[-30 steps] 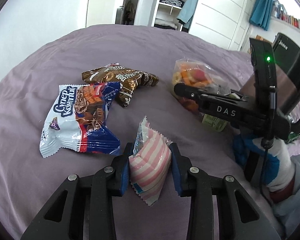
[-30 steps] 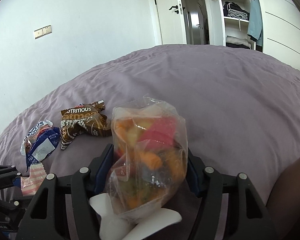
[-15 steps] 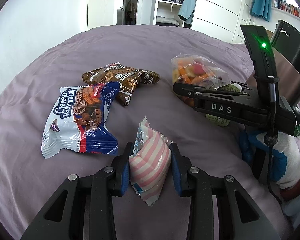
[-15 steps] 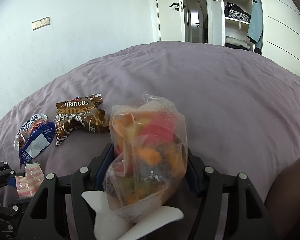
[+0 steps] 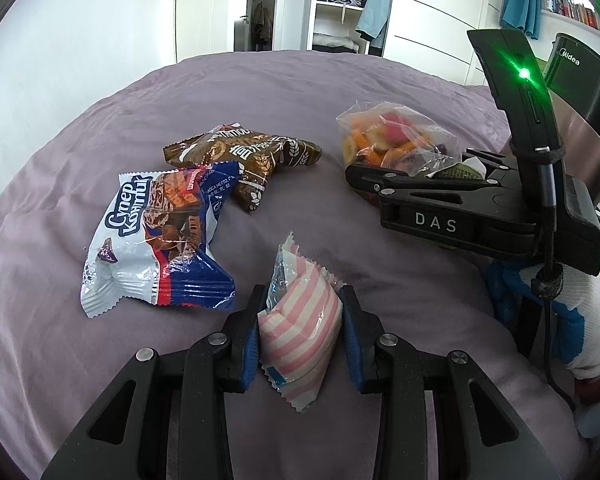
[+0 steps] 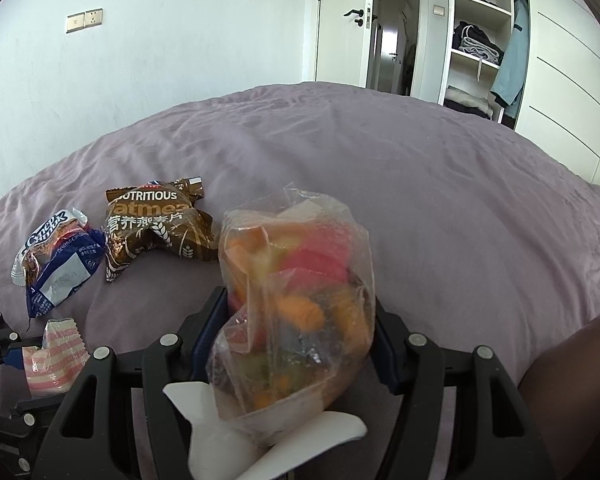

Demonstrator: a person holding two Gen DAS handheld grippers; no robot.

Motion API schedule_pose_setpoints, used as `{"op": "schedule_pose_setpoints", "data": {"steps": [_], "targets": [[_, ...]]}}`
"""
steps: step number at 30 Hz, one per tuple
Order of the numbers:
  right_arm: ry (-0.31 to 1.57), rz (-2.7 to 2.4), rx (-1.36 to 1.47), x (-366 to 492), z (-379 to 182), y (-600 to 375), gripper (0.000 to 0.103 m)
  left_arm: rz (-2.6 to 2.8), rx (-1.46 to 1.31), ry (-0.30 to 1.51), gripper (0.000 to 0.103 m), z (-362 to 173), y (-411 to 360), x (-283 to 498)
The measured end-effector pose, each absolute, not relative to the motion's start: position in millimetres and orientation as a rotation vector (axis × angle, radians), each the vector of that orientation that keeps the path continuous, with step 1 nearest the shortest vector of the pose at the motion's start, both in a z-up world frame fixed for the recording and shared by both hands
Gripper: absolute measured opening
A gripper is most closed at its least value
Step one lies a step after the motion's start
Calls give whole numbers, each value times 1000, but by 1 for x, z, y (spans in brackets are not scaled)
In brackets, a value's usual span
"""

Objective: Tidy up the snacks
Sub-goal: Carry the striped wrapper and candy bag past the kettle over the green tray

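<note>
Left hand-held gripper (image 5: pixel 300 336) pinches a striped packet (image 5: pixel 298 328); right hand-held gripper (image 6: pixel 300 340) clamps a clear bag (image 6: pixel 296 304) above the bed (image 6: pixel 440 200). The slick bag could slip loose.

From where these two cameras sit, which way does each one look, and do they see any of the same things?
Left wrist: on the left gripper, looking along its fingers, shut on a striped packet; the right gripper and a gloved hand show.
Right wrist: on the right gripper, closed on a clear snack bag; the left gripper's tip shows.
Shared: both packets, the brown oatmeal pack, the purple bed.
</note>
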State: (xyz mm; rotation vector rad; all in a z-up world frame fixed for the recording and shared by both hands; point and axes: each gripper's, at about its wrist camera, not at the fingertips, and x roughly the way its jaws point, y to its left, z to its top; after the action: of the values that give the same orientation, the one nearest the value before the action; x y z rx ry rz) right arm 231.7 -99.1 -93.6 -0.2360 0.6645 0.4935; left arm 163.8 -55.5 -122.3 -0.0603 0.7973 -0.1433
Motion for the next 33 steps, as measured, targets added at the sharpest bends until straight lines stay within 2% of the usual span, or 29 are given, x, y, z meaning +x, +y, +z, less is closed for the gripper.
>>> {"op": "schedule_pose_setpoints", "data": {"steps": [8,33], "targets": [[675,463,-304,228,-91,-87,90,-146,-72,793,31,-124,-53,162],[741,336,-230,155,-55,-114,89,-156,-110,762,30,-110,-41,151]]}}
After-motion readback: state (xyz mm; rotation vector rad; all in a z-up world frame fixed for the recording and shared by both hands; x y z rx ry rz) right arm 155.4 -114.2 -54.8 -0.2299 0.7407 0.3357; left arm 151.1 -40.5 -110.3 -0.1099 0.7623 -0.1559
